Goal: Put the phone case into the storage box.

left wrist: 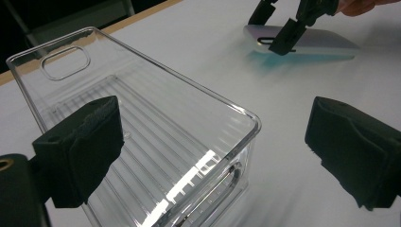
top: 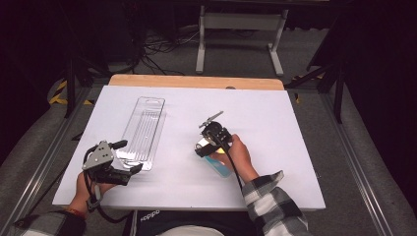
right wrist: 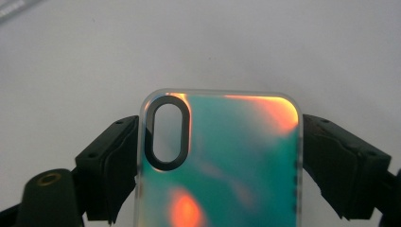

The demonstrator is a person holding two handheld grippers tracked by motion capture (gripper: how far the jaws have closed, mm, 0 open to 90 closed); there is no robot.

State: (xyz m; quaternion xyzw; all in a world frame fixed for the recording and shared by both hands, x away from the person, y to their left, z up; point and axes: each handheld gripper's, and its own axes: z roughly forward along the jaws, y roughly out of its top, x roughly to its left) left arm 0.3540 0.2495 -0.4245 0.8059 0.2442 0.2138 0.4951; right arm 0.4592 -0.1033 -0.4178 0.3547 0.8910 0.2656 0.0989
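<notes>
White table top, wood strip along far edge. Clear plastic tray lying lengthwise on left part of table, ribbed floor, oblong hang-slot at far end; near end just ahead of left gripper

Left gripper held low at near-left of table by left hand, grey 3-cornered plate on top, cable looping under wrist. Jaws spread wide, nothing between pads. In left gripper view: one black pad overlapping tray's near corner region, other pad well off to the side over bare table; tray's near corner sitting in the gap, not squeezed. Contact btwn first pad & tray wall: cannot tell

Right gripper around table centre, held by right hand, plaid sleeve behind. Phone case under/at the gripper, teal edge visible by the hand. In right gripper view: case w/ iridescent teal-orange back, black-ringed oval camera cut-out at upper left, lying flat on white surface; both black pads pressed against its long sides, i.e. clamped on case. From left gripper view same case flat on table w/ right gripper tips at its edge

Tray & case well apart, bare table btwn
</notes>
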